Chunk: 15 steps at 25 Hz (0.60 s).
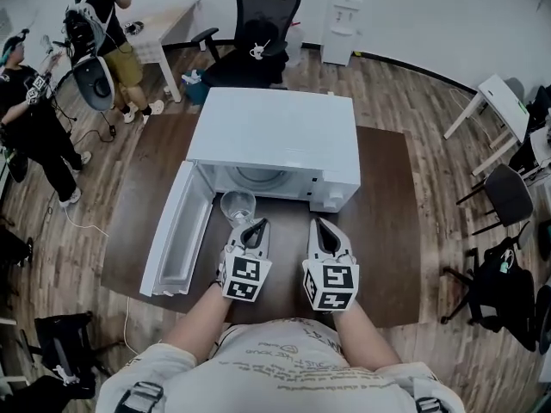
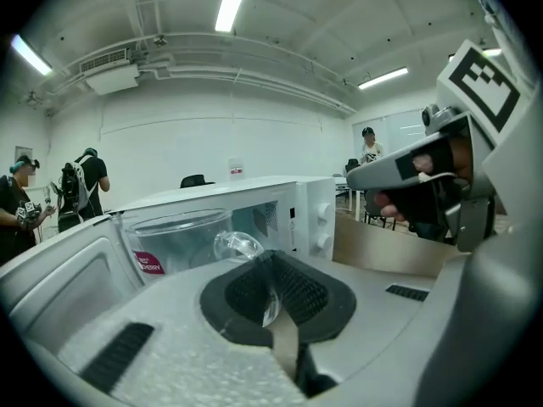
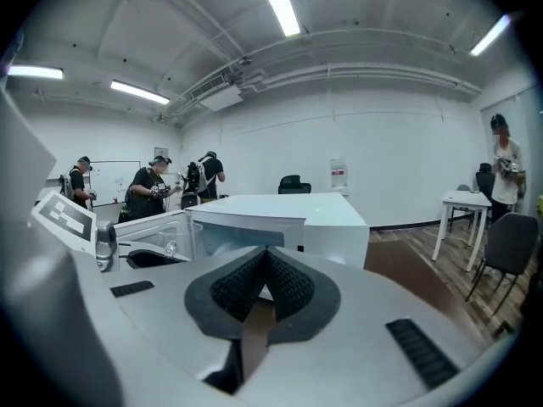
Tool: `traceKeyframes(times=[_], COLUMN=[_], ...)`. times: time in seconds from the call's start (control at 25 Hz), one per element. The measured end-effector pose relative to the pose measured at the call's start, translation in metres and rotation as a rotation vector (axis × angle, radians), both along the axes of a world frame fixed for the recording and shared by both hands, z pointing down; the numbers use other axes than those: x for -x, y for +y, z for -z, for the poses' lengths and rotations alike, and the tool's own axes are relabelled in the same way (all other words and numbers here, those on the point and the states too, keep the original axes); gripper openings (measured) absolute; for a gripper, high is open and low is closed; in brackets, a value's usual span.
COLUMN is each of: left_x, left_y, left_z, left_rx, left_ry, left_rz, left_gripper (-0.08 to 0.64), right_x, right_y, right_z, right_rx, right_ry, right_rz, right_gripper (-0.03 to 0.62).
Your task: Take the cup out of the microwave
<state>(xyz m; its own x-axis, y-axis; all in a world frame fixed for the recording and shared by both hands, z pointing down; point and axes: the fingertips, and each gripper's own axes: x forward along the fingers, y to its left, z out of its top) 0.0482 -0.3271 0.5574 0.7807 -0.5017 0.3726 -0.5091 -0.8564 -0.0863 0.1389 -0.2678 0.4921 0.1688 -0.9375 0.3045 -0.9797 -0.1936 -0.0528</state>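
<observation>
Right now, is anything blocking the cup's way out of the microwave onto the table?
Nothing visible. The left gripper is shut on the cup at the mouth of the microwave. The door hangs wide open to the left, bare table lies in front, and the right gripper sits off to the cup's right.

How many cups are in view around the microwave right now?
1. A clear cup at the open front of the microwave, held in the jaws of the left gripper. Part of the cavity is hidden.
</observation>
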Motion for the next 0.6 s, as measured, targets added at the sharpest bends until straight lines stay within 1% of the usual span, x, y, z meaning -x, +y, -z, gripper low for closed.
traceKeyframes(times=[0.12,0.24,0.6], left_x=[-0.001,-0.003,0.011], left_y=[0.01,0.019,0.034], left_z=[0.017,0.034,0.05], left_rx=[-0.02,-0.035,-0.04], left_ry=[0.014,0.031,0.039], left_rz=[0.02,0.034,0.09], left_gripper=[0.015,0.015,0.015], right_x=[0.006,0.009,0.028], right_y=[-0.002,0.002,0.004], right_z=[0.007,0.011,0.014], right_rx=[-0.035,-0.052,-0.057], right_ry=[-0.012,-0.017,-0.038], right_rz=[0.049,0.083,0.179], right_gripper=[0.014,0.014,0.012])
